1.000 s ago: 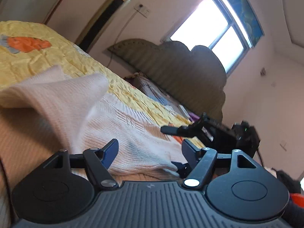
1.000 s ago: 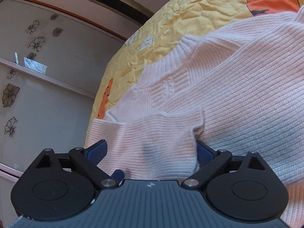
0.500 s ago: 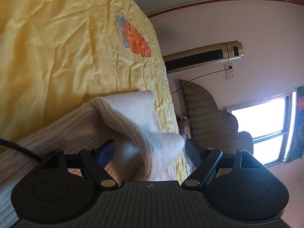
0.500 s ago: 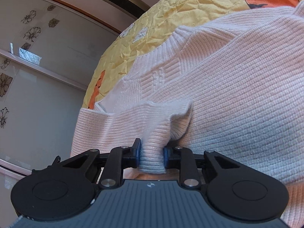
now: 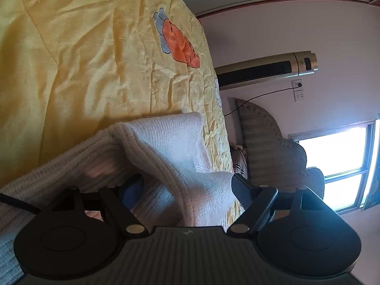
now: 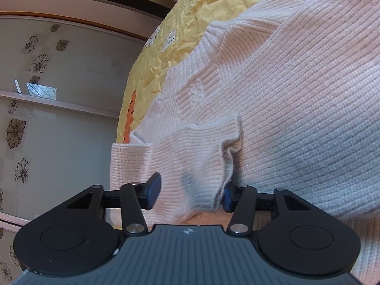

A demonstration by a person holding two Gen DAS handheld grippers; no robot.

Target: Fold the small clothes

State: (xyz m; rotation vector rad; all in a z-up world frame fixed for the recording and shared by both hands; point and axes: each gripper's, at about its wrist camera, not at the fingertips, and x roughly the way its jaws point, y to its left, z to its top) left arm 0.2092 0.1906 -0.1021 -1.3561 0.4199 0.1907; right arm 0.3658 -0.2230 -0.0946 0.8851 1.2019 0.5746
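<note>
Sweater, left view: a folded pale pink sweater (image 5: pixel 166 156) lies on my yellow quilt (image 5: pixel 83 54), its ribbed edge humped up between my fingers.
Left gripper (image 5: pixel 187 190): spread wide, knit lying between the jaws, not pinched.
Background: heater (image 5: pixel 266 71) and window (image 5: pixel 342 152) at right.
Sweater, right view: the sweater (image 6: pixel 285 90) fills the frame on the quilt (image 6: pixel 190 23).
Right gripper (image 6: pixel 190 194): spread, a bunched flap between my pads, unclamped.
</note>
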